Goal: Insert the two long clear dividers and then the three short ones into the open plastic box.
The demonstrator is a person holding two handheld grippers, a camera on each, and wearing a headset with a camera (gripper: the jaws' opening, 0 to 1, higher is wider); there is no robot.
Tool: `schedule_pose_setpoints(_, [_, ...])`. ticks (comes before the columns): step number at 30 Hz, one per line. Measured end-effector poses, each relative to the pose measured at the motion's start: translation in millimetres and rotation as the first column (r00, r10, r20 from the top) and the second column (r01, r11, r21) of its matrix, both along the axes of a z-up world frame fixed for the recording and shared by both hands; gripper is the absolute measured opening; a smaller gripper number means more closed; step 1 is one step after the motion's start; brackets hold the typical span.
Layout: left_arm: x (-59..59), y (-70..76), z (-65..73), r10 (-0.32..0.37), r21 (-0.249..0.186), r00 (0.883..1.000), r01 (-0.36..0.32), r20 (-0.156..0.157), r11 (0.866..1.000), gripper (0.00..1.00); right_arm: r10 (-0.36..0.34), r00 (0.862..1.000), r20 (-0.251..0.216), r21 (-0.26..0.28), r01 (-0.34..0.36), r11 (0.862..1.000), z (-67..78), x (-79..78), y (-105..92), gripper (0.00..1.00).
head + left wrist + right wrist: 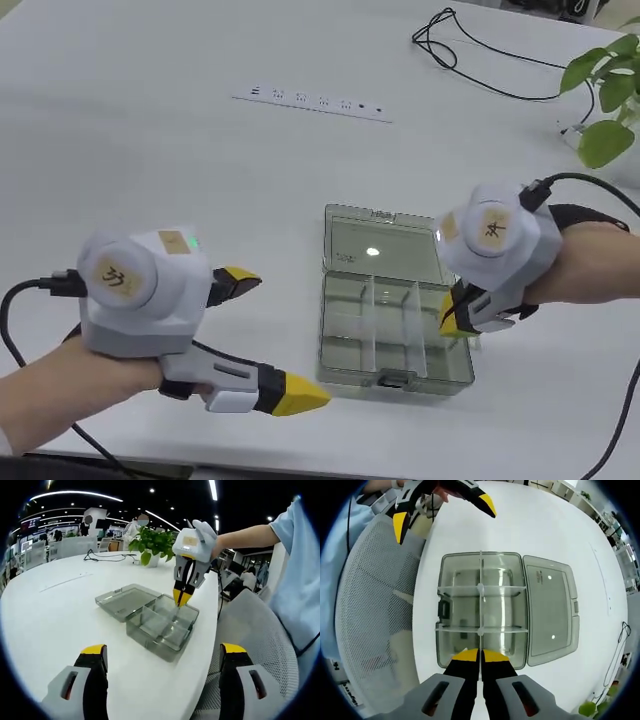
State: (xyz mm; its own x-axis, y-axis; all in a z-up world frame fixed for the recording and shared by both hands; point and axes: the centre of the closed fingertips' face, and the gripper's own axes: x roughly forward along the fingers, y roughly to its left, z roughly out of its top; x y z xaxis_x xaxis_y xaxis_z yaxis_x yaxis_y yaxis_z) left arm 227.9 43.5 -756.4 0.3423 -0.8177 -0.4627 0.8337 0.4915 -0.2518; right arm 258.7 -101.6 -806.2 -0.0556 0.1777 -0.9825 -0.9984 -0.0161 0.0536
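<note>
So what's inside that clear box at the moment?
Inside the box, thin clear dividers cross to form compartments, which look empty. The right claw has its tips together over the near edge, hiding that spot, so I can't tell whether it pinches a divider there.

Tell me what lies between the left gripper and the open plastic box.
Bare white table lies between the left gripper and the plastic box. The head view shows it, and the left gripper view too.
</note>
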Motion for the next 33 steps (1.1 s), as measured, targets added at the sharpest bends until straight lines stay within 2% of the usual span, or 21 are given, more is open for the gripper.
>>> schedule_pose_setpoints(3, [0.4,-0.8,1.4,0.002,-0.005,1.000,-0.002,0.003,1.000,0.95,0.004,1.000,0.008,-0.010,-0.004,1.000,-4.7,-0.4,0.2,0.02])
schedule_pose_setpoints(13, [-0.4,-2.7,3.7,0.005,-0.013,1.000,-0.005,0.017,1.000,0.94,-0.002,1.000,0.029,-0.009,0.002,1.000,-3.1,-1.1,2.0,0.02])
schedule_pose_setpoints(17, [2.5,-1.7,3.8,0.012,-0.021,1.000,-0.011,0.027,1.000,0.93,-0.003,0.999,0.036,-0.006,0.003,1.000,-3.9,-0.5,3.9,0.02])
schedule_pose_setpoints(21, [4.0,0.0,2.7,0.013,-0.018,1.000,-0.013,0.022,1.000,0.93,-0.002,0.999,0.040,0.004,0.002,1.000,-5.8,0.2,5.2,0.02])
schedule_pose_setpoints(25, [5.9,1.3,6.9,0.029,-0.034,0.999,-0.028,0.028,0.999,0.93,0.011,0.999,0.039,0.002,-0.011,1.000,-9.3,-0.3,5.6,0.04])
schedule_pose_setpoints(26, [5.5,0.4,6.6,0.027,-0.029,0.999,-0.026,0.025,0.999,0.93,0.012,0.999,0.036,0.014,-0.012,1.000,-10.8,-2.0,6.0,0.07])
schedule_pose_setpoints(27, [7.6,1.3,8.2,0.050,-0.019,0.998,-0.049,0.031,0.999,0.93,-0.015,0.997,0.074,0.116,0.006,0.993,-6.0,-0.1,17.7,0.19])
schedule_pose_setpoints(28, [7.5,1.0,10.0,0.056,-0.029,0.998,-0.055,0.029,0.998,0.93,-0.031,0.994,0.103,0.143,0.016,0.990,-0.9,3.7,19.3,0.24])
schedule_pose_setpoints(29, [6.9,0.8,11.2,0.059,-0.030,0.998,-0.058,0.030,0.998,0.94,-0.037,0.993,0.109,0.153,0.020,0.988,0.9,4.7,19.8,0.28])
schedule_pose_setpoints(31, [6.2,0.9,12.6,0.065,-0.029,0.997,-0.064,0.033,0.997,0.95,-0.078,0.988,0.134,0.215,0.048,0.975,12.7,9.3,21.8,0.32])
schedule_pose_setpoints(32, [5.9,0.9,13.2,0.068,-0.030,0.997,-0.067,0.035,0.997,0.94,-0.124,0.984,0.128,0.263,0.087,0.961,21.4,9.6,22.4,0.32])
schedule_pose_setpoints(33, [6.2,1.3,14.0,0.074,-0.033,0.997,-0.073,0.038,0.997,0.95,-0.145,0.982,0.125,0.278,0.105,0.955,26.1,9.2,20.2,0.33])
